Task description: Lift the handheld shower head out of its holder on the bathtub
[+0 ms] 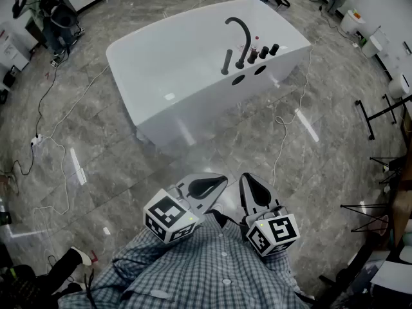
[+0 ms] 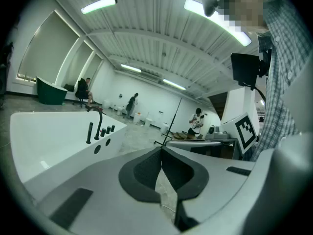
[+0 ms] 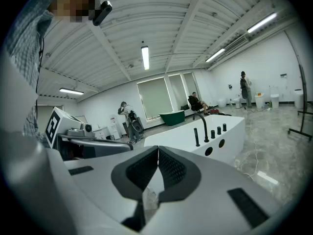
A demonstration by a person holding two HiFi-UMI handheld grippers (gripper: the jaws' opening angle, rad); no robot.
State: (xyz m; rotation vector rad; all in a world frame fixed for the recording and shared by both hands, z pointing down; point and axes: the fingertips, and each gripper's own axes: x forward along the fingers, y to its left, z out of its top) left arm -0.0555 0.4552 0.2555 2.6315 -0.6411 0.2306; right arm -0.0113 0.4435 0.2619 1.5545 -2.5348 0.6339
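The white bathtub [image 1: 161, 76] stands on the grey floor, well ahead of both grippers. On its right rim the black handheld shower head [image 1: 226, 62] stands upright in its holder, beside the curved black spout [image 1: 242, 38] and three black knobs [image 1: 264, 51]. My left gripper [image 1: 221, 181] and right gripper [image 1: 247, 177] are held side by side close to the person's checked shirt, far short of the tub. Both are shut with nothing between the pads. The left gripper [image 2: 162, 151] sees the shower head [image 2: 89, 132] at its left. The right gripper [image 3: 158, 150] sees the shower head [image 3: 196, 136] to its right.
White cables [image 1: 283, 118] trail over the floor left and right of the tub. Black stands [image 1: 380, 114] are at the right and equipment [image 1: 55, 18] at the far left. Several people and a green tub [image 3: 172, 117] are in the background.
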